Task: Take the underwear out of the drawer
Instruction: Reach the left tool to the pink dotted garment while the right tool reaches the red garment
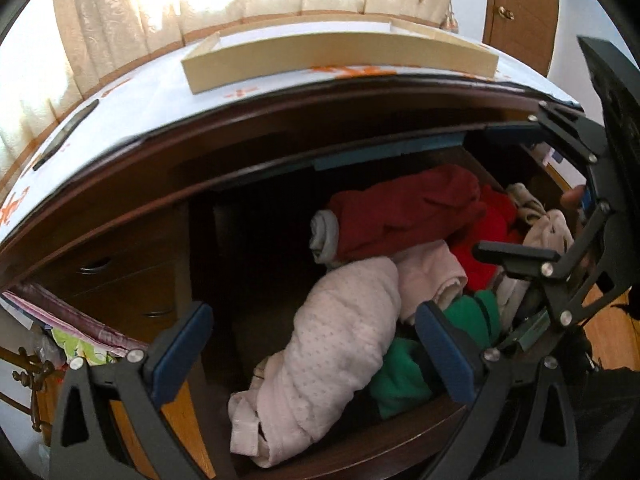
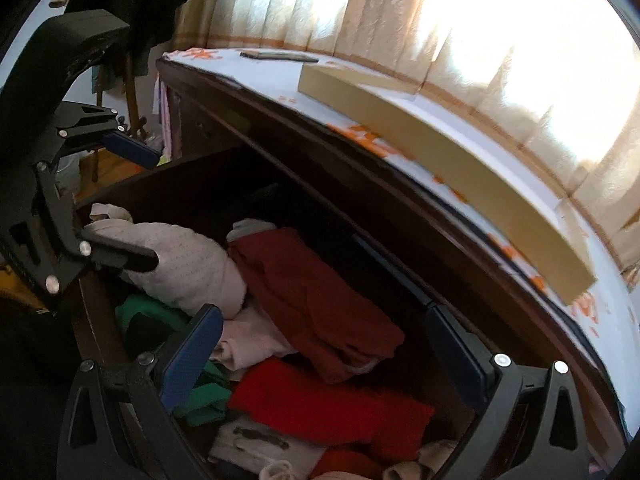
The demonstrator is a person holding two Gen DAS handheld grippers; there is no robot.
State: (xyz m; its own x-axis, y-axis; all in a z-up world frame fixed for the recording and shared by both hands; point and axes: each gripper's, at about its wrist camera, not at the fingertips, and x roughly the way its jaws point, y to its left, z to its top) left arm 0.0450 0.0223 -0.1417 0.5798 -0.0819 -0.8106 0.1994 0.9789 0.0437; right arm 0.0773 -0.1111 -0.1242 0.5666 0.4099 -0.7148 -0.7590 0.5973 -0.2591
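The dark wooden drawer stands pulled open and holds rolled clothes. A pale pink dotted roll lies at the front, with a dark red garment, a bright red one and a green one around it. My left gripper is open just above the pink roll, one finger on each side. My right gripper is open over the dark red garment and bright red garment. The pink roll also shows in the right wrist view. Each gripper shows in the other's view.
A shallow beige box and a dark flat object lie on the white, orange-patterned dresser top. Curtains hang behind. Smaller closed drawers sit to the left. A wooden door is at the far right.
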